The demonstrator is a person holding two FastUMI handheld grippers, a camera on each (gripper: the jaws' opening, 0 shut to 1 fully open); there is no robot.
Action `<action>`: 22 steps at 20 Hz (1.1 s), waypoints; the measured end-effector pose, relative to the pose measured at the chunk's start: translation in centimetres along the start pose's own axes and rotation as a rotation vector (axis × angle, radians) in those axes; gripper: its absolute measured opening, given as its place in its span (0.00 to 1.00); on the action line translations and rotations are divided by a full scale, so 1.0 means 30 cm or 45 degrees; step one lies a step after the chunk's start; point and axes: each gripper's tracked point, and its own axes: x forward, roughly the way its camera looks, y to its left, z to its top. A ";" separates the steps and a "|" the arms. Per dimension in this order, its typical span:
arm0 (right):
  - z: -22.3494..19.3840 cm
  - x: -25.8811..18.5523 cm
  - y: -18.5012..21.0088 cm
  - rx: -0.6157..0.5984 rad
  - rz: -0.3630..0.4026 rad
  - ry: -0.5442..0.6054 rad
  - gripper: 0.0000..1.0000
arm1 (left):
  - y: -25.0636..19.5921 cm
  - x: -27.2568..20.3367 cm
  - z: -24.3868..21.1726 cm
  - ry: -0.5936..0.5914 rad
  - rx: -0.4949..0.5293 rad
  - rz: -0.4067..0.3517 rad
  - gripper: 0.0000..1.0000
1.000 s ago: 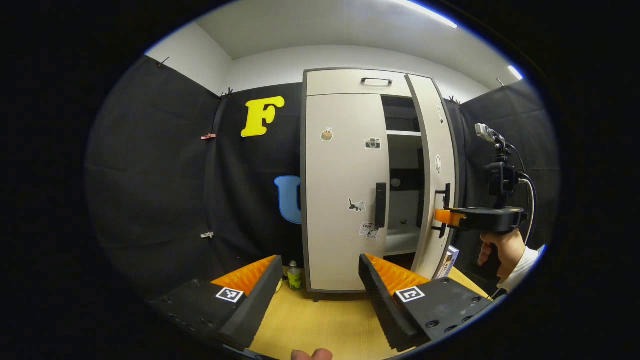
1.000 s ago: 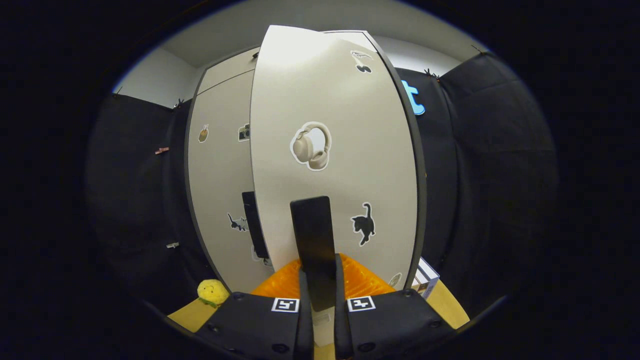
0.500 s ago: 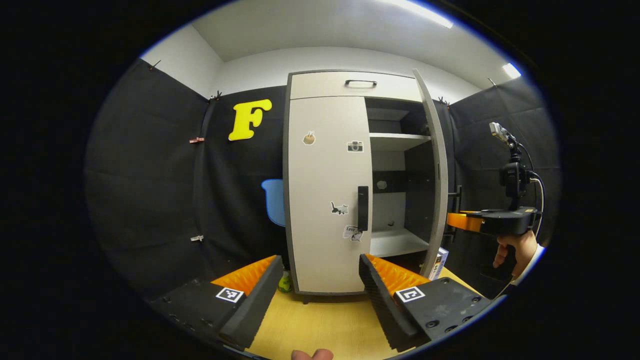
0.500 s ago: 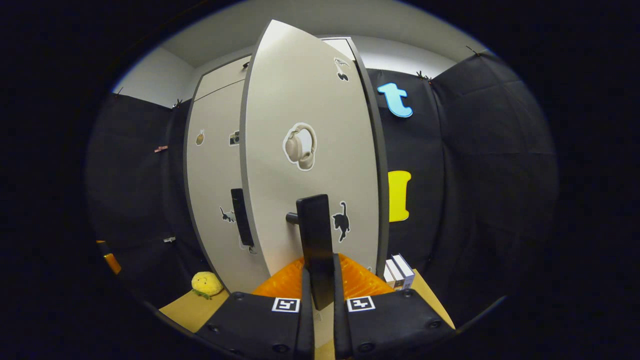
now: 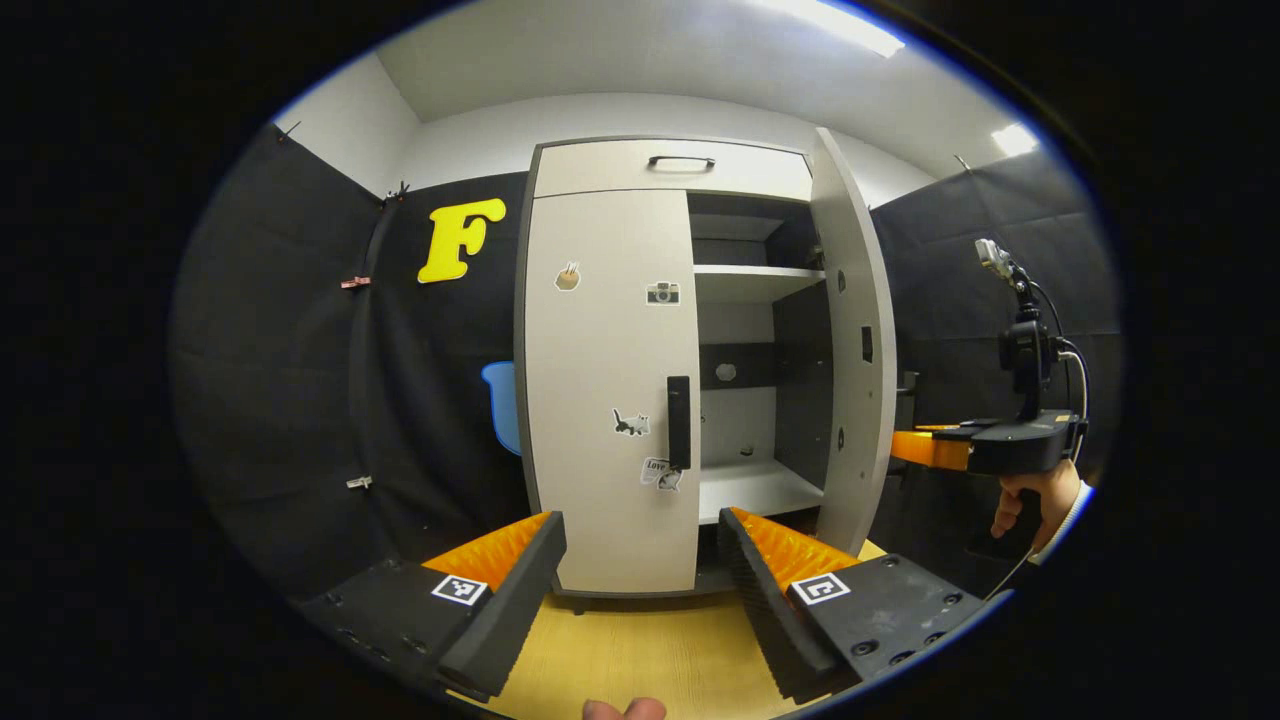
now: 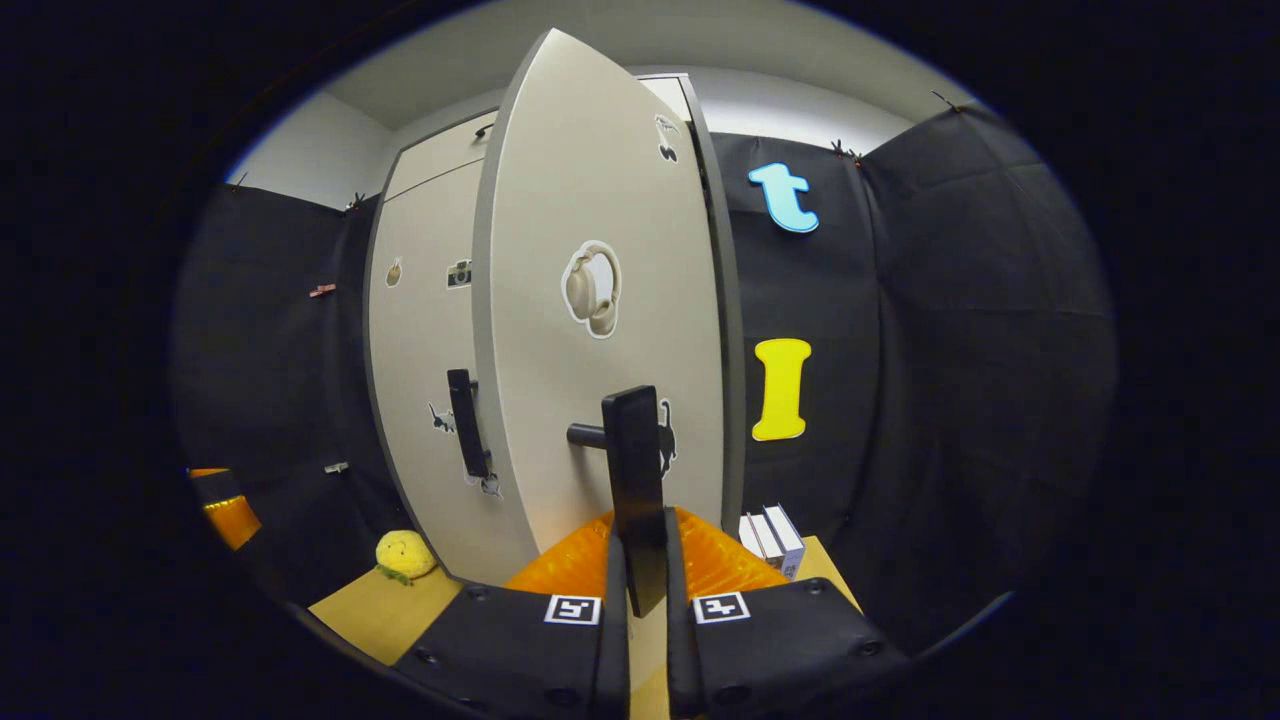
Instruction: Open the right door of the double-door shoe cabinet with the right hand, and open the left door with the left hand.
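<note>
Here the shoe cabinet (image 5: 620,380) stands upright on the wooden table (image 5: 640,650), tall side vertical, against the black booth wall. Its right door (image 6: 600,300) is swung out wide toward the camera side, so the left gripper view looks past its inner face (image 5: 850,340) at two pale shelves (image 5: 755,270); nothing can be made out lying on them. The left door (image 5: 610,380) is flush and closed, its black bar handle (image 5: 679,422) running vertically along the inner edge. Stickers dot the doors: a small camera (image 5: 662,292), a cat (image 5: 630,423), and headphones (image 6: 590,290) on the right door; one low sticker (image 5: 660,472) carries writing too small to read.

The right gripper (image 6: 640,560) has both fingers pressed against the right door's handle (image 6: 635,470), a vertical black bar. The left gripper (image 5: 640,560) hangs in front of the cabinet with its fingers spread wide, pinching nothing. Beside the cabinet's foot sit a yellow plush toy (image 6: 405,555) and two boxes (image 6: 772,540).
</note>
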 end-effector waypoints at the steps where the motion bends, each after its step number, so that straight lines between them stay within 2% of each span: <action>1: 0.001 0.000 -0.004 -0.001 -0.001 -0.001 0.19 | -0.005 0.004 0.000 0.001 0.000 -0.004 0.94; 8: -0.009 -0.015 -0.016 0.007 0.015 0.016 0.18 | -0.061 0.039 -0.005 0.008 0.003 -0.033 0.94; 12: 0.003 -0.014 -0.085 -0.016 -0.097 -0.007 0.18 | -0.099 0.047 -0.010 0.016 0.005 -0.048 0.94; 14: 0.009 -0.027 -0.123 0.007 -0.167 -0.022 0.13 | -0.113 0.058 -0.007 0.014 0.011 -0.052 0.94; 17: 0.001 0.000 -0.043 0.131 -0.110 -0.034 0.13 | -0.131 0.074 -0.003 0.012 0.013 -0.058 0.94; 19: 0.011 0.002 -0.051 0.110 -0.132 -0.042 0.18 | -0.145 0.085 0.001 0.011 0.012 -0.058 0.94; 22: 0.026 -0.016 -0.109 0.048 -0.151 -0.057 0.18 | -0.156 0.116 0.012 0.006 0.001 -0.059 0.94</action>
